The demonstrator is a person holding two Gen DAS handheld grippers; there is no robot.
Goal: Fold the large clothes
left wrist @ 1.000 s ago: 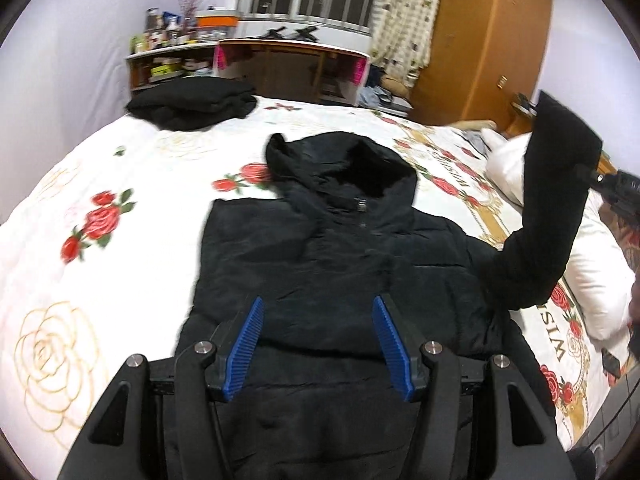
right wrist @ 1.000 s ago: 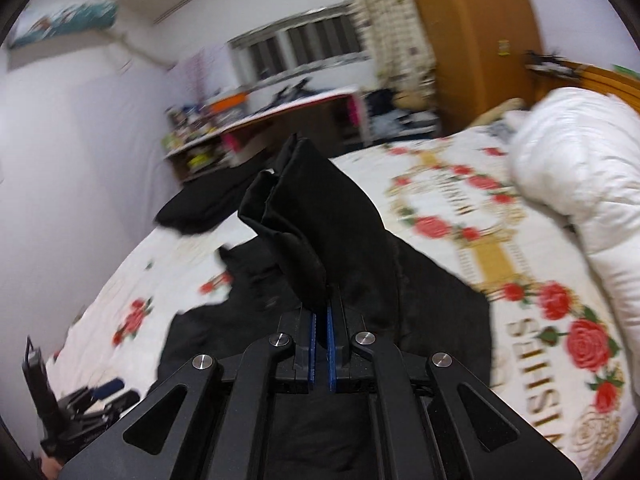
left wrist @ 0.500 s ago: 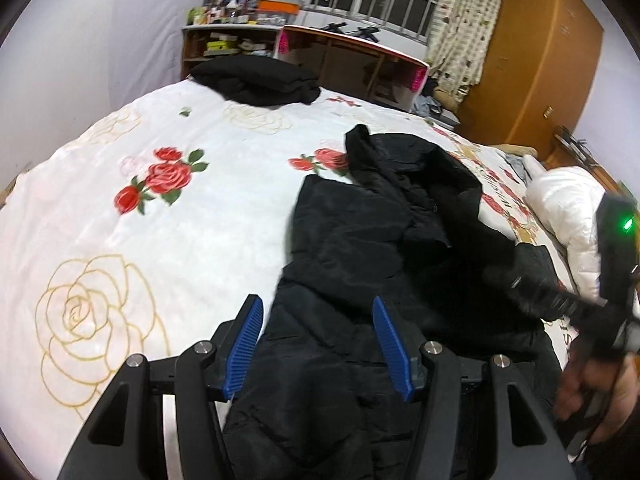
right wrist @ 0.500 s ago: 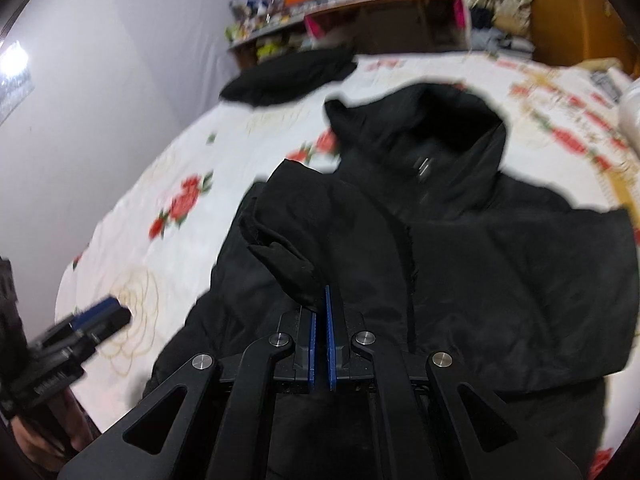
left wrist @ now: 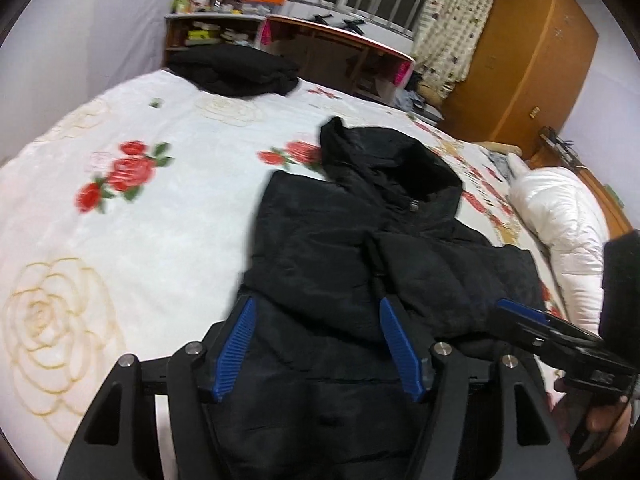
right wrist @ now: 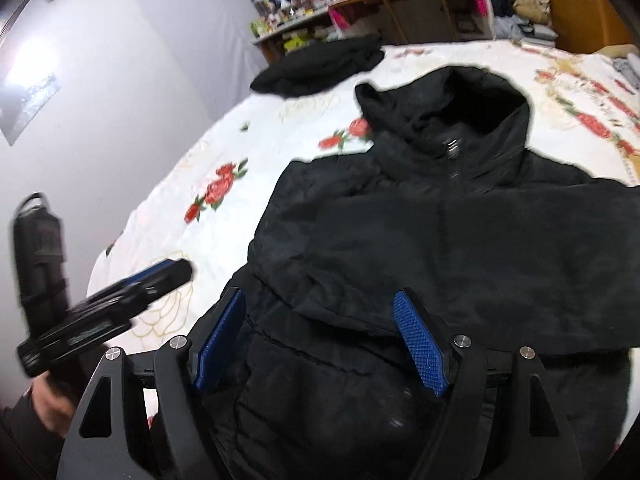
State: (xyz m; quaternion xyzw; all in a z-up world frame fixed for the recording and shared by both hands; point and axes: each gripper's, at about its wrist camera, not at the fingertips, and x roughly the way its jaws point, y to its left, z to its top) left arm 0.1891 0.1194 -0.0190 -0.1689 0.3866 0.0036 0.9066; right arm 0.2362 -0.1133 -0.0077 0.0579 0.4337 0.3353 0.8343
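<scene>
Bed point(left wrist: 160, 220) bears jacket point(left wrist: 360, 260), folded black garment point(left wrist: 236, 70) beyond.

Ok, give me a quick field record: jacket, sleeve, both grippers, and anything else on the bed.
jacket: black hooded jacket flat on the floral bed, hood toward the desk
sleeve: sleeve folded across the chest
right gripper: right gripper has just been opening; jaws apart over the jacket, gripping nothing
left gripper: left gripper has just been opening; above the jacket's lower edge, empty
also on bed: folded black garment at far end; white duvet at side
</scene>
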